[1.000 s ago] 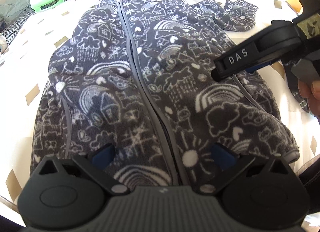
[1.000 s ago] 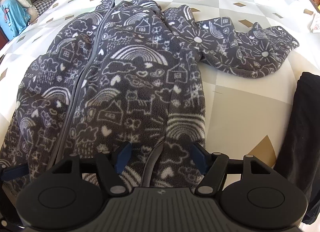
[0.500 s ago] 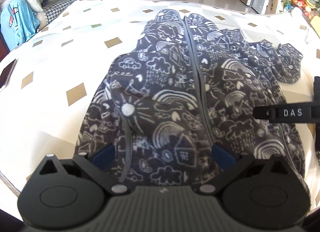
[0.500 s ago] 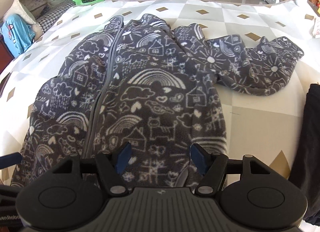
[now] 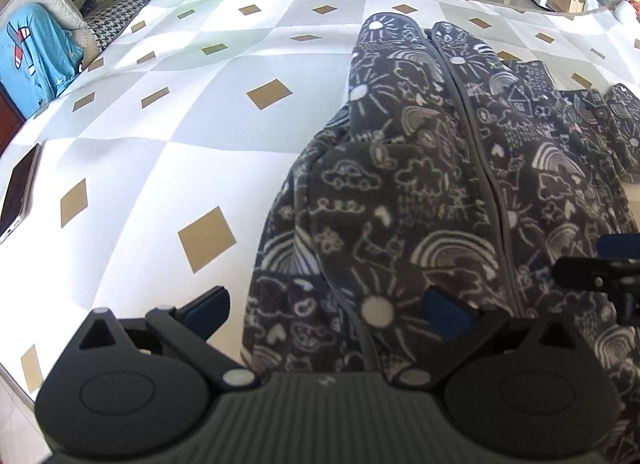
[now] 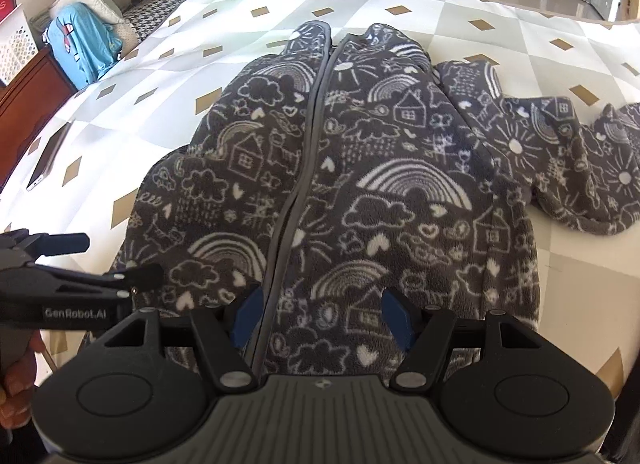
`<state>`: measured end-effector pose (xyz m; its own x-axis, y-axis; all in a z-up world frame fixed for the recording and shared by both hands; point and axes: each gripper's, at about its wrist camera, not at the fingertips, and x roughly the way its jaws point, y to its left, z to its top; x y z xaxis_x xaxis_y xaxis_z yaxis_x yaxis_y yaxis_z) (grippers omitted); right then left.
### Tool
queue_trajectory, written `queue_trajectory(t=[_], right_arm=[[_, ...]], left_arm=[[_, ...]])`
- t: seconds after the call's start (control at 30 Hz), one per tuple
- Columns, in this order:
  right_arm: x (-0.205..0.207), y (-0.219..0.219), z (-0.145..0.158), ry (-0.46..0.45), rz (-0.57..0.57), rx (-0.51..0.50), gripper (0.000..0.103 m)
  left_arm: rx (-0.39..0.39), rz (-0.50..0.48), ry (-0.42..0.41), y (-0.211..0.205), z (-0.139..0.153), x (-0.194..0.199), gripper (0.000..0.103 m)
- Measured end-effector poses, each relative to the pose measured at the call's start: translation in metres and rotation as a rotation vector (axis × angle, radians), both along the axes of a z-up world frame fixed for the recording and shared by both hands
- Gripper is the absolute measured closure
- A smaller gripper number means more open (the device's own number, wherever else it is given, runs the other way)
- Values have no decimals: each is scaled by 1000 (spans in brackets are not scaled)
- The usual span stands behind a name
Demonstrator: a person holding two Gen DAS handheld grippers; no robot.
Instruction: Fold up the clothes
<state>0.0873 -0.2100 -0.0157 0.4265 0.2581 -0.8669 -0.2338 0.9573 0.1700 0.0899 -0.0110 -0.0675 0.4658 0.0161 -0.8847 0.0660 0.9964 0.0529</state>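
In the left wrist view our left gripper (image 5: 326, 310) hangs with jaws wide apart over the near left edge of the dark grey doodle-print fleece garment (image 5: 432, 200), flat on the white-and-grey checked quilt (image 5: 192, 112). In the right wrist view our right gripper (image 6: 322, 318) is likewise spread apart, low over the garment's zip.

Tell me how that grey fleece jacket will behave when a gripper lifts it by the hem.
The fleece jacket looks floppy: it lies in soft folds, so it should drape and sag. Its fuzzy pile probably grips rather than slips. The spread-out sleeve will likely trail behind.
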Motion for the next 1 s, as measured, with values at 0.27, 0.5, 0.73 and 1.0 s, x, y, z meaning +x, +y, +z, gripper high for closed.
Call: queue_trajectory(t=[0.27,0.5,0.73,1.0], right_arm=[[28,7,8,-10,119,-42,39],[54,10,5,-17,106,15,39],[81,23,16,-105,95,118,39],[109,61,11,-204,152,108,44]], left_arm=[[-48,19,29,27,-10,51,0],[-166,0,100,32,-29,81,0],[-152,-31,105,17,-41,98,0],[-124,-100,94,-11,-41,90,3]])
